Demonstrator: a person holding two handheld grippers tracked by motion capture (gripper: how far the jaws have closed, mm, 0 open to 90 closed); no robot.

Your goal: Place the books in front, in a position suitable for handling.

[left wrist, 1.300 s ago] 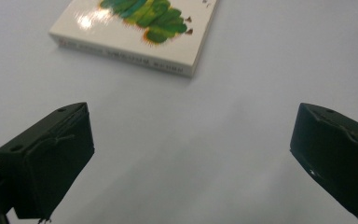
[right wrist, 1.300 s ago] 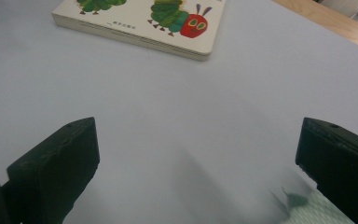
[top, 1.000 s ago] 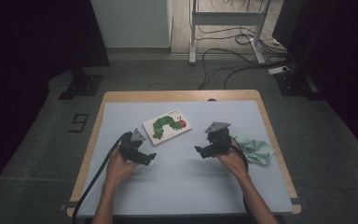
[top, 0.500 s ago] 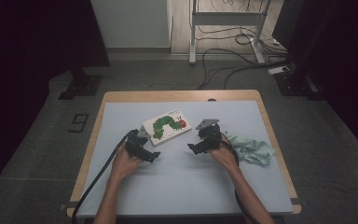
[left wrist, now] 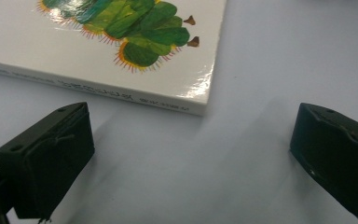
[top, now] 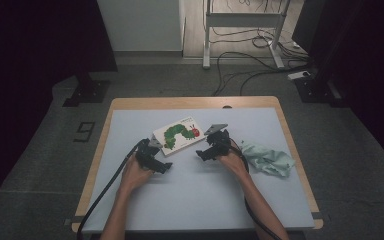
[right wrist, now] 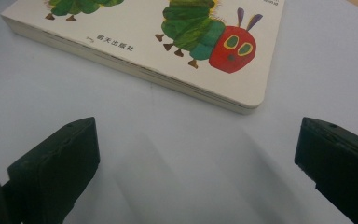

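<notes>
A closed white board book (top: 177, 135) with a green caterpillar on its cover lies flat on the pale blue table mat (top: 200, 195). My left gripper (top: 161, 167) rests just in front of the book's near left corner, open and holding nothing; its own view has the book's spine (left wrist: 121, 95) a short way beyond the jaws. To the right of the book, my right gripper (top: 201, 154) is open too, its jaws wide apart, and the caterpillar's red head (right wrist: 230, 45) lies just ahead of them. Neither gripper touches the book.
A crumpled mint-green cloth (top: 267, 159) lies on the mat right of my right hand. The wooden table edge (top: 195, 102) frames the mat. Beyond the table are a metal stand (top: 240, 30), floor cables and a dark stand base (top: 87, 92).
My right gripper has moved left, away from the cloth and up to the book's right end. My left gripper has edged slightly right and forward toward the book.
</notes>
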